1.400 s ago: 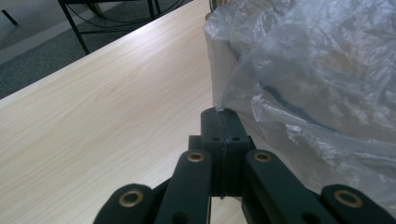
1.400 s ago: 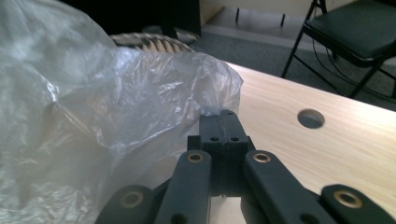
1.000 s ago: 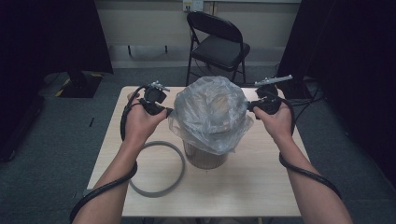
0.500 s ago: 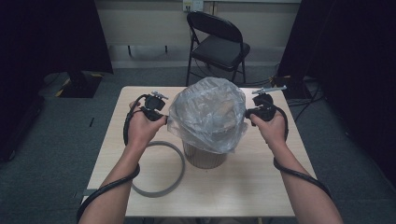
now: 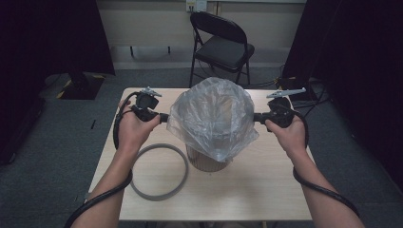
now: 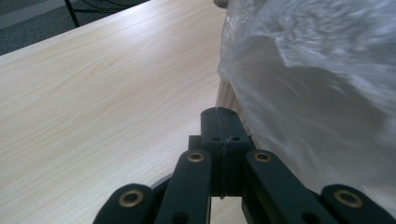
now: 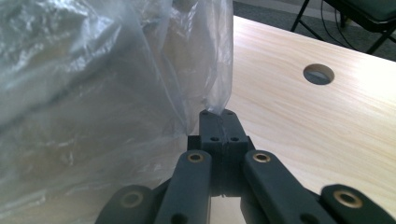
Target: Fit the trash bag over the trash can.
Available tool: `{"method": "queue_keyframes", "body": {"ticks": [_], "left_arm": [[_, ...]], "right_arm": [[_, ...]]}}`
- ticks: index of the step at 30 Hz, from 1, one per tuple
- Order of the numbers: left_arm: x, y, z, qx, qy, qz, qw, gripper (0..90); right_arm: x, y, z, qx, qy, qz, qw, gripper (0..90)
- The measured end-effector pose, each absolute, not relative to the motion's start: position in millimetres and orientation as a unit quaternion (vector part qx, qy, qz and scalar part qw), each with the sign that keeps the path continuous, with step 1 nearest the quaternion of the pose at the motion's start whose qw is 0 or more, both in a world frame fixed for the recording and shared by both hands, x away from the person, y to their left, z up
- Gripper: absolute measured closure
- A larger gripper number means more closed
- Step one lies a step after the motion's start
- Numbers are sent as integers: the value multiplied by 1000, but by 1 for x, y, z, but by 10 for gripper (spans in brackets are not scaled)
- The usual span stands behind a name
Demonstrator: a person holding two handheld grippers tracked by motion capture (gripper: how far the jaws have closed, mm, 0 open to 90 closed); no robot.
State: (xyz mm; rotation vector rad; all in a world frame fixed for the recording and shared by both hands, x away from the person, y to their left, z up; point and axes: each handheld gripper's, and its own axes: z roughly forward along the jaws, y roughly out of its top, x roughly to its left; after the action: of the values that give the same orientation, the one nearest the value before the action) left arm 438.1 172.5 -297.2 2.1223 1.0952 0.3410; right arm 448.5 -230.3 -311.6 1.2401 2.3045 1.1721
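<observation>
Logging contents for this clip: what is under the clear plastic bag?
Under the plastic bag stands a tan round bin on the table; its base shows. The bag veils its rim and inside.

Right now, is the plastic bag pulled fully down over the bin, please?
No. The plastic bag hangs over the bin's top, its hem above the table, leaving the bin's base bare.

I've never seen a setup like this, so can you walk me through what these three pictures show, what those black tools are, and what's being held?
A person at a pale wooden table holds a black two-jaw hand tool in each hand. The high view looks down from above: the left gripper and right gripper sit at either side of a clear, crinkly plastic bag draped over a tan round container. A grey ring lies flat on the table. The other two pictures come from cameras riding on each tool. In the right gripper view, shut jaws pinch the bag's edge; in the left gripper view, the jaws are shut beside the bag, grip unclear.
</observation>
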Motion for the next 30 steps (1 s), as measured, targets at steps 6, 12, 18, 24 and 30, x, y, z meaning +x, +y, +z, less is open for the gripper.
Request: {"method": "queue_keyframes", "body": {"ticks": [6,12,18,24,30], "left_arm": [[420,181,-278,813,417,148,379,853],[407,177,-272,818,383,177,391,582],[403,169,-272,827,358,191,390,404],[418,155,-273,833,337,211,386,555],[432,150,-274,830,354,210,377,855]], "right_arm": [[435,-223,-306,419,806,395,137,900],[430,-215,-302,416,810,391,135,900],[428,-213,-301,414,814,385,137,900],[429,-213,-302,414,814,383,137,900],[436,-218,-306,418,813,382,137,900]]}}
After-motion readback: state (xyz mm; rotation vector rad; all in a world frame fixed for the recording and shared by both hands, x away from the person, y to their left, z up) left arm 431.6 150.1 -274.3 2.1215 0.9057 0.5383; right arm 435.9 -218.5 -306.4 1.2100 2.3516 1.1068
